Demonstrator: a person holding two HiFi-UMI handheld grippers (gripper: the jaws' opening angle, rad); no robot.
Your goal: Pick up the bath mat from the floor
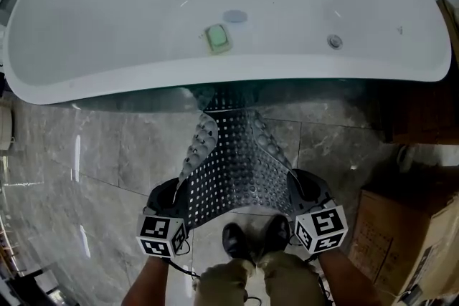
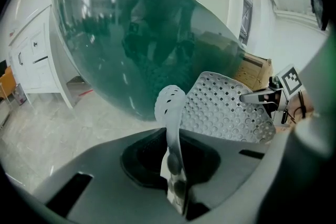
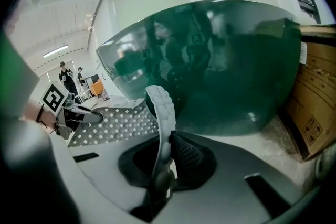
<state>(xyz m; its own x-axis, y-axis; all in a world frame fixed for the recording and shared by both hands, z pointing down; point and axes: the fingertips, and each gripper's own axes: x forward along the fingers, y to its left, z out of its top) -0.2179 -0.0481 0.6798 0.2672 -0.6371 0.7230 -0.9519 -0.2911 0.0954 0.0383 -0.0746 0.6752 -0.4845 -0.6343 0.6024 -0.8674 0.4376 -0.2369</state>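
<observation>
The grey perforated bath mat (image 1: 237, 168) hangs off the floor between my two grippers, its far end drooping toward the tub's base. My left gripper (image 1: 178, 195) is shut on the mat's near left corner. In the left gripper view the pinched edge (image 2: 175, 128) rises in a curl from between the closed jaws. My right gripper (image 1: 300, 188) is shut on the near right corner, and the right gripper view shows that edge (image 3: 163, 113) clamped upright between the pads. Each gripper view shows the mat's span (image 2: 226, 110) (image 3: 115, 123) running across to the other gripper.
A white bathtub (image 1: 107, 82) with a dark green outer wall (image 2: 147, 39) stands right ahead, with a green soap bar (image 1: 217, 38) inside. Cardboard boxes (image 1: 401, 226) stand to the right, a white cabinet (image 2: 31, 55) to the left. The person's shoes (image 1: 247, 240) are on the marble floor (image 1: 93, 161).
</observation>
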